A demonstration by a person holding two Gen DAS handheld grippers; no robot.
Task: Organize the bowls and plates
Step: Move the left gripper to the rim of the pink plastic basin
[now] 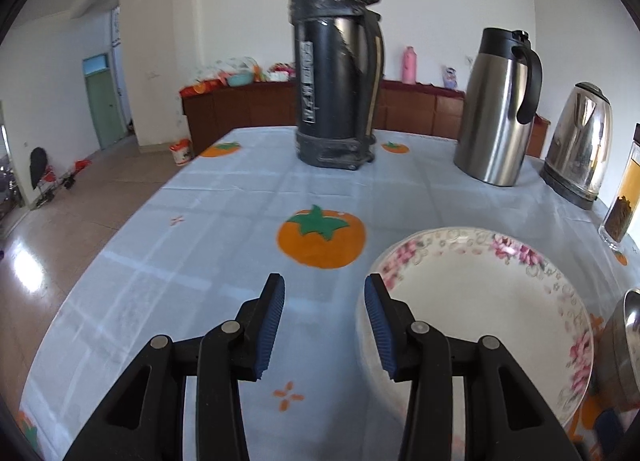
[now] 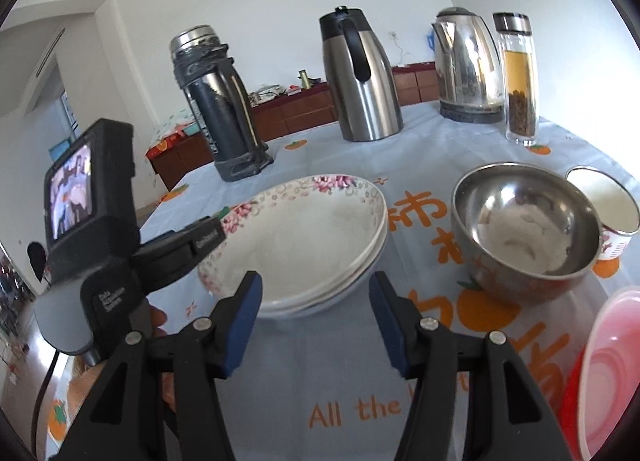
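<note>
Pale blue cloth printed with orange persimmons covers my worktop (image 2: 288, 373). Going from the left in the right wrist view, my left hand-held gripper (image 2: 218, 233) reaches in with its camera body beside the near-left rim of the floral plates (image 2: 304, 237); in its own view my left hand-held gripper (image 1: 325, 325) has its blue pads spread, nothing between them, and the floral plates (image 1: 480, 301) lie just right of its right finger. These plates are stacked, at least two deep, near the middle of the worktop. My right hand-held gripper (image 2: 316, 321) stands just before the stack's near edge, pads spread and not touching it, only cloth between them.

Along the far edge stand a dark battered thermos (image 2: 220, 109), a steel carafe (image 2: 364, 81) with a black handle, an electric kettle (image 2: 468, 69) and a glass tea bottle (image 2: 520, 77) towards the far right corner. Right of the plates sits a steel bowl (image 2: 524, 229), a white enamel mug (image 2: 604, 209) touching its far right side. Pink plastic bowls (image 2: 608, 373) lie at the near right edge.
</note>
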